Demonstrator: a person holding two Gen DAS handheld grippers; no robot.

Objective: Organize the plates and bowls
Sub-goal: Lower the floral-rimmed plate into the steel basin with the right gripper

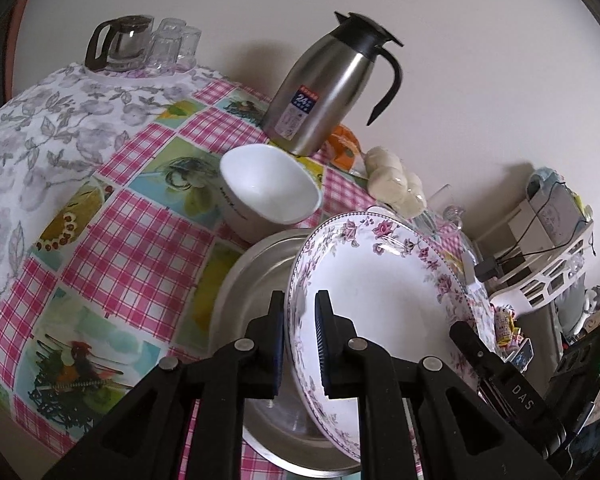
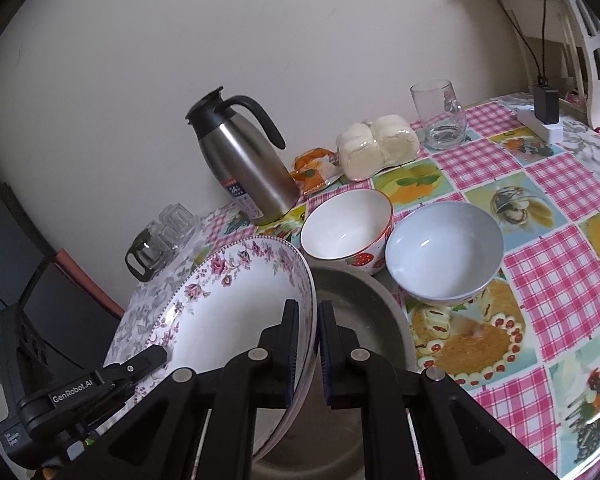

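The table (image 2: 540, 208) under its checked cloth spreads ahead of both grippers. Directly below and ahead of them lies the metal tray (image 1: 256, 264), partly beneath the floral plate (image 1: 380, 280), which is the largest dish. The plate is carried between the 2 grippers: the left gripper (image 1: 300, 320) is clamped on its left rim, the right gripper (image 2: 308, 328) is clamped on the opposite rim, so the plate spans from one to the other, tilted, over the tray. Lowering it looks like a straight drop, both hands equally near. Beyond the right gripper stand 2 bowls, the pale blue bowl (image 2: 444, 256) ahead-right, the strawberry bowl (image 2: 346, 228) ahead. The steel jug (image 2: 240, 160) stands further back.
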